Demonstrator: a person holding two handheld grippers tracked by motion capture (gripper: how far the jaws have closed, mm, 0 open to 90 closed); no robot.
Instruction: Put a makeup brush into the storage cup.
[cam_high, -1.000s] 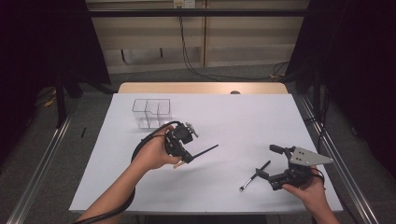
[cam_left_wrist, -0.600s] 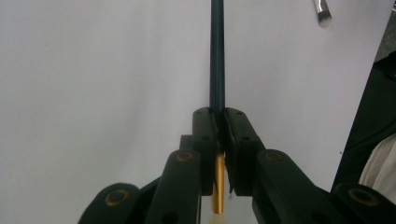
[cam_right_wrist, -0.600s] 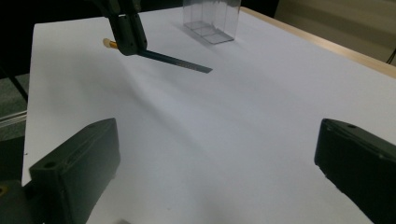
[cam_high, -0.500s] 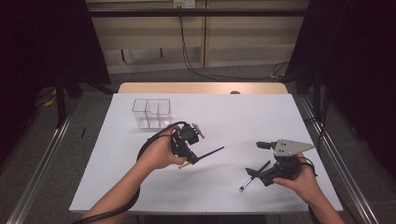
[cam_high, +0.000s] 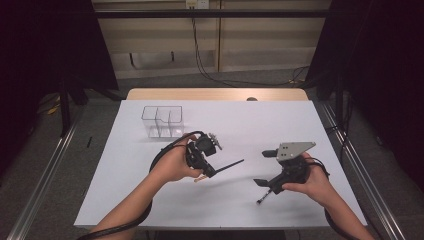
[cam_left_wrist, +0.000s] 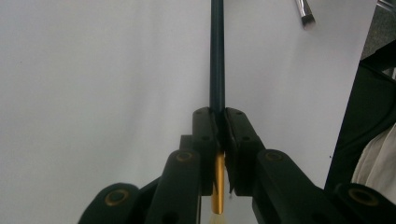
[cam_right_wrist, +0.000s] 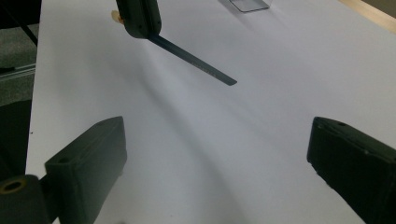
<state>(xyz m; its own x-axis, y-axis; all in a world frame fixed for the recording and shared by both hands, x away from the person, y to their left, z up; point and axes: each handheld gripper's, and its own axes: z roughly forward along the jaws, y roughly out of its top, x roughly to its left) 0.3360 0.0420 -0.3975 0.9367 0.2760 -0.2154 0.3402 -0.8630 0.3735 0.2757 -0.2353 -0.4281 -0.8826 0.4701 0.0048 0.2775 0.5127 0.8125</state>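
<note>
From the high view, the left tool (cam_high: 207, 162) is gripping a slim dark brush (cam_high: 227, 165) near its gold ferrule, with the long handle sticking out level toward the middle of the white desk (cam_high: 240, 125) and the pale bristle end poking out below the hand. The right tool (cam_high: 265, 167) is hovering with its jaws spread wide and nothing between them, having just been closing a touch. A second brush (cam_high: 264, 196) is lying on the desk just under it. A clear three-part organiser (cam_high: 162, 121) is standing well apart, toward the far left of the desk.

In the left gripper view, the jaws are pressing tight on the brush (cam_left_wrist: 217, 70), pinching it where the dark handle meets the gold ferrule (cam_left_wrist: 218, 182). The handle is running straight away from the camera, so it is looking stiff, thin and very light. It is also looking smooth and lacquered, so I judge it likely to swivel or slip in a loose pinch. The bristles are the soft, delicate part. The best hold is on the handle or ferrule.

In the right gripper view, the right tool (cam_right_wrist: 219, 158) is showing both jaws far apart over bare desk, with the held brush's handle (cam_right_wrist: 196, 60) hanging ahead and above.
</note>
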